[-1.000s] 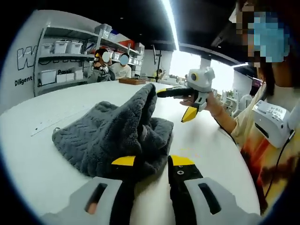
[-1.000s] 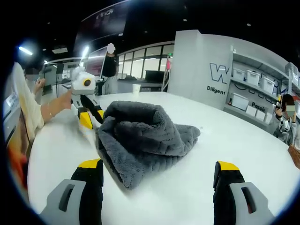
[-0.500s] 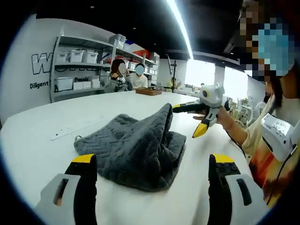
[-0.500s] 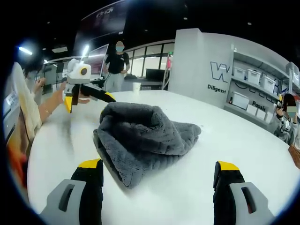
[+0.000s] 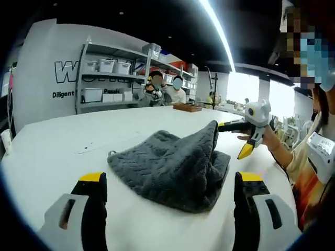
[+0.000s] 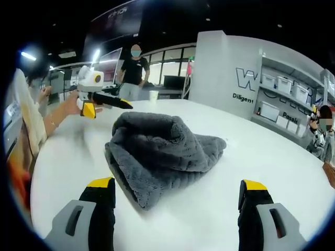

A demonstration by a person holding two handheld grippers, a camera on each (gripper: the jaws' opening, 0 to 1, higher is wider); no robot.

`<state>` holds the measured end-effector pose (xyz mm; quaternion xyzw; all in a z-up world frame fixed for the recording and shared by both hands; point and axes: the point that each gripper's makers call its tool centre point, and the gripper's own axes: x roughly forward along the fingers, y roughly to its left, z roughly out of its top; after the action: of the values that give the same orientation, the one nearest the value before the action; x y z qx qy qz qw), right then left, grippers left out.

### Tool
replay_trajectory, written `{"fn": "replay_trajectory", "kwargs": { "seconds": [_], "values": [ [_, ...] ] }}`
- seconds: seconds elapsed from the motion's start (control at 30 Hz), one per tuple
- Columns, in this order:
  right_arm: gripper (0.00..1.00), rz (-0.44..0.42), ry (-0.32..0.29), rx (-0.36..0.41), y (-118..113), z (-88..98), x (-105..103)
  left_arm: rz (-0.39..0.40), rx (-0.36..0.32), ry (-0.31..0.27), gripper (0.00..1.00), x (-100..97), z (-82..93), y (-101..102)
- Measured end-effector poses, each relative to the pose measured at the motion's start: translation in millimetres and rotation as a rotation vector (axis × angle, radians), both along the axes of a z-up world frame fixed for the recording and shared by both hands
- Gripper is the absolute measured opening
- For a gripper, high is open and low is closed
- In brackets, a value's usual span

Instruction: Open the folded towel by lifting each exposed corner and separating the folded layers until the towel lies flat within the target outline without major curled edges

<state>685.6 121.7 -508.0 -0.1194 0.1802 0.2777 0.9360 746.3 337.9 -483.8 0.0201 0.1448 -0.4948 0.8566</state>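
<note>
A dark grey towel [image 5: 172, 167] lies bunched and folded on the white table [image 5: 52, 151], with one fold standing up as a peak. My left gripper [image 5: 171, 178] is open, its jaws wide apart just short of the towel's near edge. Beyond the peak my right gripper [image 5: 232, 139] is held in a hand, open, one jaw tip close beside the peak. In the right gripper view the towel [image 6: 157, 151] is a rounded heap ahead of my open right gripper [image 6: 176, 184]. The left gripper [image 6: 109, 108] hovers at the far left, apart from the towel.
Shelves with white bins [image 5: 104, 68] line the wall, with seated people [image 5: 167, 91] near them. A person [image 6: 135, 68] stands beyond the table by a paper cup [image 6: 152, 96]. A thin strip [image 5: 91, 149] lies on the table left of the towel.
My left gripper let go of the towel's near edge, opened wide and drew back. The right gripper view has barely shifted; the towel sagged slightly.
</note>
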Motion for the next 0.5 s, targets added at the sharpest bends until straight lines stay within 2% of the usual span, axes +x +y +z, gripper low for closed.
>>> {"fn": "replay_trajectory", "kwargs": {
  "seconds": [0.3, 0.5],
  "values": [
    [0.99, -0.021, 0.013, 0.012, -8, -7.7, 7, 0.018, 0.034, -0.019, 1.00, 0.3, -3.5, 12],
    [0.90, 0.015, -0.025, 0.056, -3, 1.5, 7, 0.022, 0.020, -0.019, 1.00, -3.3, -1.4, 22]
  ]
}}
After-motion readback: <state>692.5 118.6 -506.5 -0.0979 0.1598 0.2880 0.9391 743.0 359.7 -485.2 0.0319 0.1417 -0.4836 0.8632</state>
